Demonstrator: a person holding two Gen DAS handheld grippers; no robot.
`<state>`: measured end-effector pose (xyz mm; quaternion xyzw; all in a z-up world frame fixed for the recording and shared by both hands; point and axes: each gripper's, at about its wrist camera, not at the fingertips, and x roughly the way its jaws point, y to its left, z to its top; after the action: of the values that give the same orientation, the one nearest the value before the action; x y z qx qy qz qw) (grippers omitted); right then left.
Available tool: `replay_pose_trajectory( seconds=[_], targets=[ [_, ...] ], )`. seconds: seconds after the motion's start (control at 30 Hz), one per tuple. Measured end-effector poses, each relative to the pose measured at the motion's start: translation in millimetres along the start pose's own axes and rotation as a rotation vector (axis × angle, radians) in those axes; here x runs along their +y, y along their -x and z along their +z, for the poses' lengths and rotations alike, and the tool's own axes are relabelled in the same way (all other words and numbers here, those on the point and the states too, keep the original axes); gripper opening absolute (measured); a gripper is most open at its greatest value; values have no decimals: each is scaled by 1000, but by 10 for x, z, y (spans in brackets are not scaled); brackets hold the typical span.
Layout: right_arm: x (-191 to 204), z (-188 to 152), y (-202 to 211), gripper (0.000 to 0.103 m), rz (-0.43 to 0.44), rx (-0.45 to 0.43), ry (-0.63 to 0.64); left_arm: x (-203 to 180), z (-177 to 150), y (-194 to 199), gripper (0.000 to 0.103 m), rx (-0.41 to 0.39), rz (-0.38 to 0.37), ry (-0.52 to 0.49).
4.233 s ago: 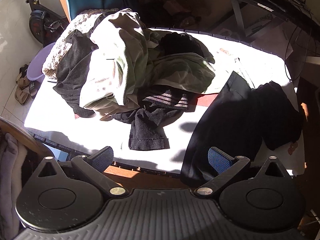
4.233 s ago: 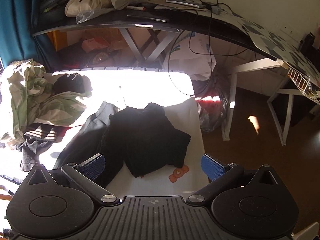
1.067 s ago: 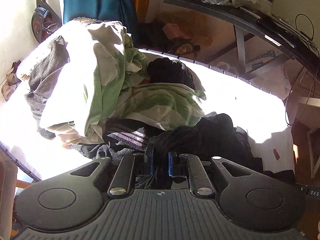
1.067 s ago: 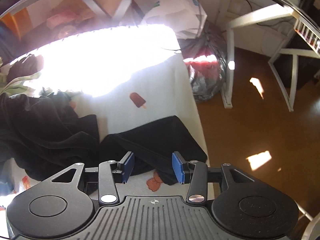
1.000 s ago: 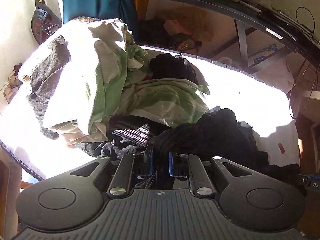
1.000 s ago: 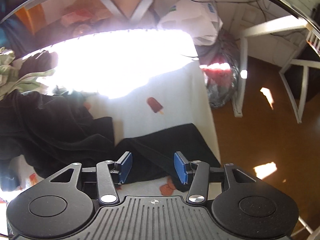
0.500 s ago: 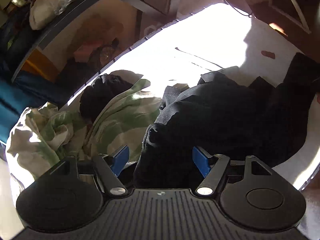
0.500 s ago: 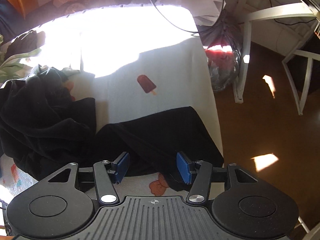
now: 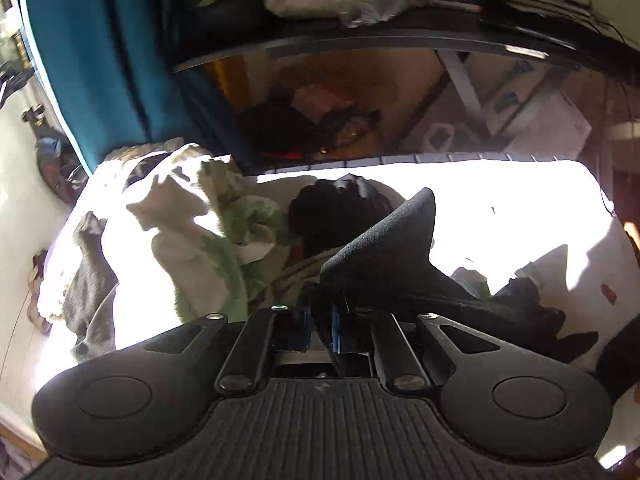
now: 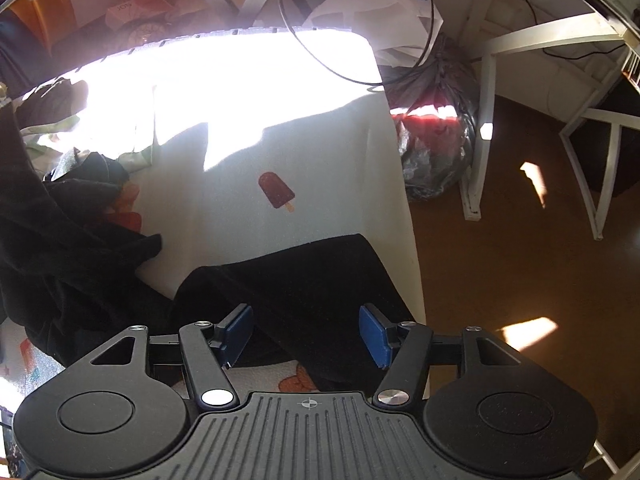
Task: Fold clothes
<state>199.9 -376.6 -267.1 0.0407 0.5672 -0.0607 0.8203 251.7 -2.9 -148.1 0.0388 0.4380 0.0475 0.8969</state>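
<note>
Black garment (image 9: 384, 252) pinched in the left tongs (image 9: 320, 326), which are closing on its fold.
Its cloth rises toward twelve o'clock above the white desk (image 9: 520, 200); the heaped laundry (image 9: 192, 216) lies at ten o'clock. The right tongs (image 10: 306, 338) stand half wide, opening, over another black piece (image 10: 312, 280) at the desk's edge, pads clear.

Both my wrist cameras looked steeply down along my jaws, close over the white table (image 10: 280, 128); both views shared the black garment (image 9: 392, 256) between them.
</note>
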Motion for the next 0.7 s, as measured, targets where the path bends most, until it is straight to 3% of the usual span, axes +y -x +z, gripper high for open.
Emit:
replay_pose_trajectory(
  seconds=[0.07, 0.13, 0.23, 0.33, 0.4, 0.57, 0.63, 0.7],
  targets=[
    [113, 14, -19, 56, 15, 1, 28, 377, -90, -9, 10, 51, 47, 122],
    [241, 24, -50, 56, 28, 8, 55, 513, -265, -45, 10, 99, 126, 110],
    [433, 29, -73, 56, 50, 5, 100, 602, -535, -85, 12, 175, 148, 97],
    [609, 40, -89, 59, 68, -3, 150, 569, -679, -135, 29, 234, 117, 76],
    [714, 51, -103, 63, 81, -11, 185, 480, -716, -152, 64, 228, 77, 16],
    [1024, 87, -170, 77, 114, -68, 306, 159, -639, -351, 69, 214, 42, -184],
    [1140, 124, -236, 90, 121, -100, 346, 65, -573, -411, 69, 204, 33, -208],
    [1260, 167, -309, 94, 128, -125, 385, -51, -483, -401, 70, 175, -17, -201]
  ],
)
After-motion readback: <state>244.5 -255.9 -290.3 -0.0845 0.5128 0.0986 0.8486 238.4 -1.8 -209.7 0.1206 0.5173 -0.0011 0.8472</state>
